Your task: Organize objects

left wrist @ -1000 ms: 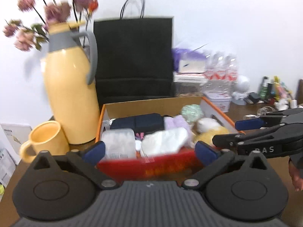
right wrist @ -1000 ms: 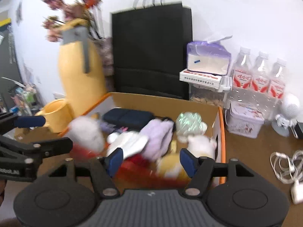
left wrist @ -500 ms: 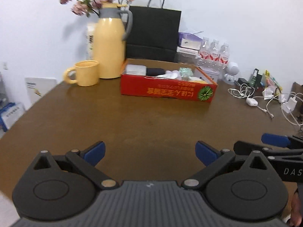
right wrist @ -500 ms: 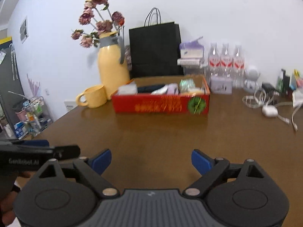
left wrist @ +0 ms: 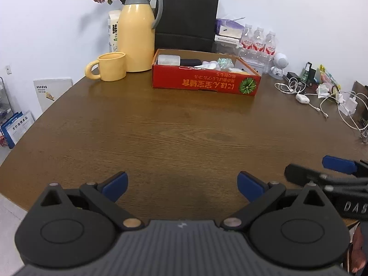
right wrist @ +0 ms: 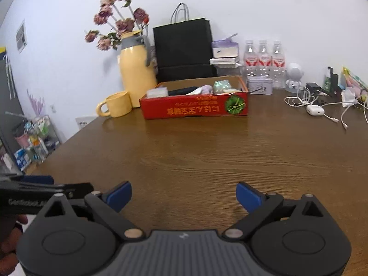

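The brown wooden table [left wrist: 184, 133] lay bare across its whole near and middle stretch, its curved left edge dropping off toward the floor. The left gripper [left wrist: 182, 184] hovered over the near edge with its blue-tipped fingers spread wide and nothing between them; the right gripper [right wrist: 184, 194] hung just beside it, likewise wide apart and holding nothing. The red cardboard box [left wrist: 204, 82] sat well apart from both at the far side, filled with a clear plastic case [left wrist: 169, 59], a dark pouch [left wrist: 191, 62] and soft bundled items. Just left of it stood a yellow mug [left wrist: 110, 69] and a yellow thermos jug [left wrist: 137, 32] with dried flowers [right wrist: 117, 23] behind. A black paper bag [left wrist: 187, 20] and three water bottles [right wrist: 264, 57] lined the wall; white cables [left wrist: 322, 101] sprawled at the right. The box's front carried upside-down orange characters; "DAS" showed on the right gripper's side
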`<state>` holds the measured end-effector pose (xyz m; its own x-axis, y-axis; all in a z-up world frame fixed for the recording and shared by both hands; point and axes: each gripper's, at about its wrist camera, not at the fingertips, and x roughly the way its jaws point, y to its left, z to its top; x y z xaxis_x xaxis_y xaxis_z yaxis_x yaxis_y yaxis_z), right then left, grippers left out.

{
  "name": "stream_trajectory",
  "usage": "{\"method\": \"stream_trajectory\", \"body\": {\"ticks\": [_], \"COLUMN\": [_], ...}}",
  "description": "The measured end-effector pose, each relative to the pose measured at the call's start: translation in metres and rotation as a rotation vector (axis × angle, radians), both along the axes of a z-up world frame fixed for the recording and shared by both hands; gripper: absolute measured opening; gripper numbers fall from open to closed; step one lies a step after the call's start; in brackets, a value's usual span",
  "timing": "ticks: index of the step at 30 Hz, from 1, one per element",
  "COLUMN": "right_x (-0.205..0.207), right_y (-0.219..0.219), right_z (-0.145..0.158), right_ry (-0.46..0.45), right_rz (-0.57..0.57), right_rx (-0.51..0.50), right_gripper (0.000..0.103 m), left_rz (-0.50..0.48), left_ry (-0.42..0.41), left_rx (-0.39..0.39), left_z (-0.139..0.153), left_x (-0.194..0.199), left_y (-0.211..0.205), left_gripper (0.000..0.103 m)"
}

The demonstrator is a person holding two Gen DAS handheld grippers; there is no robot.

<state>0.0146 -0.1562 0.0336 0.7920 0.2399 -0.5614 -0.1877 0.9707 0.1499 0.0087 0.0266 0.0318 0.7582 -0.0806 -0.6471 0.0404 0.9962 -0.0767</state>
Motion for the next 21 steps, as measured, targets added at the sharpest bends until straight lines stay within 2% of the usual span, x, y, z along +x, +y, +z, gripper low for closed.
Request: {"method": "stream_trajectory", "body": {"ticks": [21], "right_x": [-0.0014], "right_y": [-0.0005], "right_z": [-0.0022], "right_ry": [0.018], "right_rz": [-0.005], "right_rx": [-0.034], "right_gripper": [0.100], "left_rz": [-0.006], "left_ry": [-0.014], "left_rx": [0.007], "left_z": [0.0001], "left_x": [-0.0019], "left_y": [-0.0026], "left_gripper": [0.103]}}
